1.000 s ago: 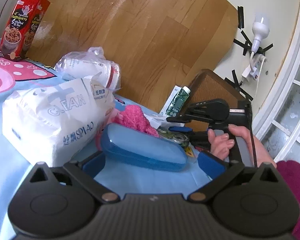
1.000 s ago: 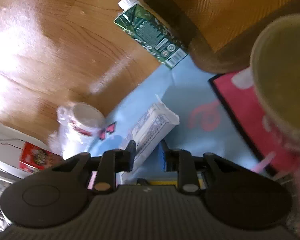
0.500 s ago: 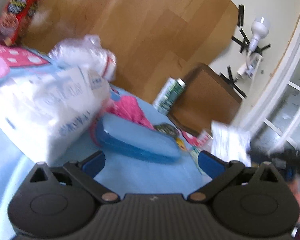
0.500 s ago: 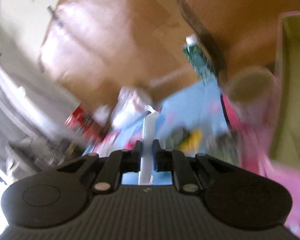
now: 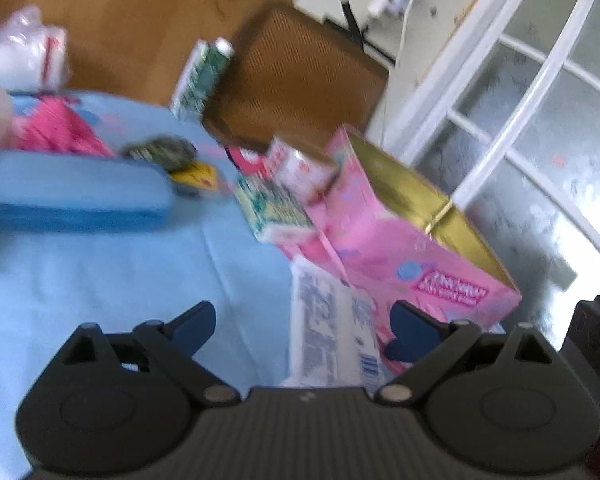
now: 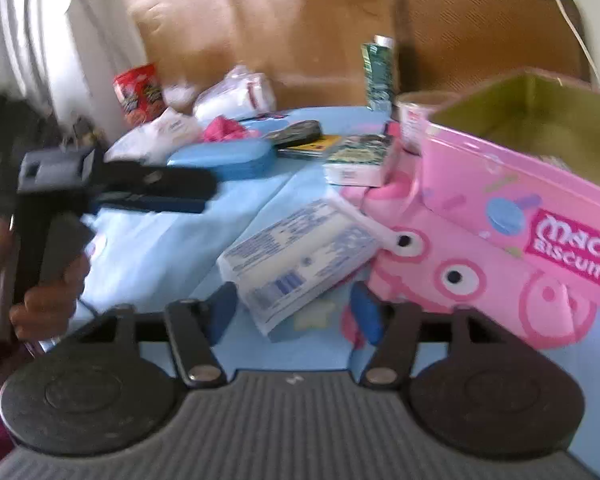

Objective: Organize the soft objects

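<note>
Tissue packet (image 6: 300, 256): white with blue print, lying loose at centre frame of the right wrist view on blue cloth (image 6: 156, 248), touching pink biscuit box (image 6: 512, 216) to its right. Left gripper (image 6: 210, 194), mid-left: jaws wide, slightly narrowed, empty. Right gripper (image 6: 294, 316), lower centre: jaws just opened, pads clear of packet.

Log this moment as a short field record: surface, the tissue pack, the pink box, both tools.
surface: light blue cloth
tissue pack: lies on the cloth beside the pink box, gripped by neither tool
pink box: open top, gold lining; contents cannot be told
right tool: jaws have just been opening, open; pack just ahead of them
left tool: open, jaws have just been closing slightly; pack between its fingers, not pressed
blue case: flat on the cloth
</note>
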Demonstrator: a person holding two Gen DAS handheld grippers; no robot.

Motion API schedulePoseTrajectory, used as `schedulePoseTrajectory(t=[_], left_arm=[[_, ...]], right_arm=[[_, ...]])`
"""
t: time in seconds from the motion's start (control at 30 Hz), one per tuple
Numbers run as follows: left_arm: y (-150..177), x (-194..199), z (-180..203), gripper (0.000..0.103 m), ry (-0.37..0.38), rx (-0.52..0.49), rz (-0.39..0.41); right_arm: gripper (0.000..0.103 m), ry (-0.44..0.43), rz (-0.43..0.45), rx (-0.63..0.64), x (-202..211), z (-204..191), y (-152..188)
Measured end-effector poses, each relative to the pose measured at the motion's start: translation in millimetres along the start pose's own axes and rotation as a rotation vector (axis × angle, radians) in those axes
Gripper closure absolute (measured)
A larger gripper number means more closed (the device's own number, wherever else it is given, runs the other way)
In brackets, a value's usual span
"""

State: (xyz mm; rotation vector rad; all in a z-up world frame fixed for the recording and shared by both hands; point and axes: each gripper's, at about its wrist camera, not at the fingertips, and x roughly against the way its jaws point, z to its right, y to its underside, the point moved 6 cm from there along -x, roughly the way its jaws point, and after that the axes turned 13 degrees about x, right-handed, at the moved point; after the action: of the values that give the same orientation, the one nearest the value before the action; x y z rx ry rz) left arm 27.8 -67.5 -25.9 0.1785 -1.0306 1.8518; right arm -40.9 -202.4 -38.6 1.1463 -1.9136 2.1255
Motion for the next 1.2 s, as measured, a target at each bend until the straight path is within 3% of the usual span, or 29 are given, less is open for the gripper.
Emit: schedulePoseTrajectory(t=[0.07, 0.13, 0.17, 0.2, 0.23, 0.4, 0.57, 0.67, 0.7, 0.8, 0.87, 0.93, 1.1, 1.2], left_arm=[[6.2, -12.5, 4.6, 0.009, -0.016, -0.031, -0.021], [12.5, -19.2, 13.9, 0.028, -0.027, -0.104, -0.034], [14.7, -20.9, 18.8, 0.03, -0.021, -0.114, -0.05], [14.6, -20.3, 22.6, 0.03, -0.038, -0.119, -0.042], [11.5, -19.2, 27.6, 0.03, -0.044, -0.127, -0.026], [-13.5, -6.3, 65.6, 0.03, 0.044, -0.165, 0.043], [-36.0, -38.3, 128.7, 0.03, 0.105, -0.296, 0.055], [-36.9, -68.6, 161.3, 0.027, 0.139, -0.355, 0.033], [-36.0, -82.8, 172.2, 0.022, 0.146, -0.371, 0.026], [-30.6, -108.5, 189.1, 0.016, 0.133, -0.405, 0.023], [-25.9, -115.4, 188.1, 0.016, 0.113, -0.404, 0.017], [-22.8, -108.6, 177.1, 0.016, 0.118, -0.391, 0.015], [-19.2, -66.3, 128.3, 0.015, 0.083, -0.359, 0.05], [-16.9, -37.4, 82.4, 0.015, 0.01, -0.303, 0.07]], right_arm=[[0.03, 0.033, -0.004, 0.07, -9.1, -4.1, 2.9], [0.031, 0.078, 0.006, 0.161, -11.4, 2.5, 12.2], [0.04, 0.089, 0.032, 0.195, -13.6, 0.7, 12.7], [0.052, 0.074, 0.046, 0.2, -13.6, 1.4, 13.1], [0.055, 0.063, 0.053, 0.192, -16.1, 1.5, 10.2], [0.055, 0.145, 0.187, 0.261, 9.9, 4.5, -5.3], [0.055, 0.275, 0.296, 0.207, 38.2, 41.0, -21.7], [0.055, 0.38, 0.31, 0.148, 50.1, 74.0, -21.9], [0.055, 0.414, 0.307, 0.125, 54.6, 85.9, -20.0], [0.054, 0.531, 0.295, 0.059, 62.7, 121.4, -15.5], [0.053, 0.678, 0.247, 0.018, 60.5, 149.7, -11.0], [0.053, 0.766, 0.196, -0.022, 61.5, 173.8, -3.1], [0.053, 0.744, 0.252, -0.128, 74.3, 189.7, 4.9], [0.053, 0.71, 0.297, -0.14, 75.1, 180.6, 2.5]])
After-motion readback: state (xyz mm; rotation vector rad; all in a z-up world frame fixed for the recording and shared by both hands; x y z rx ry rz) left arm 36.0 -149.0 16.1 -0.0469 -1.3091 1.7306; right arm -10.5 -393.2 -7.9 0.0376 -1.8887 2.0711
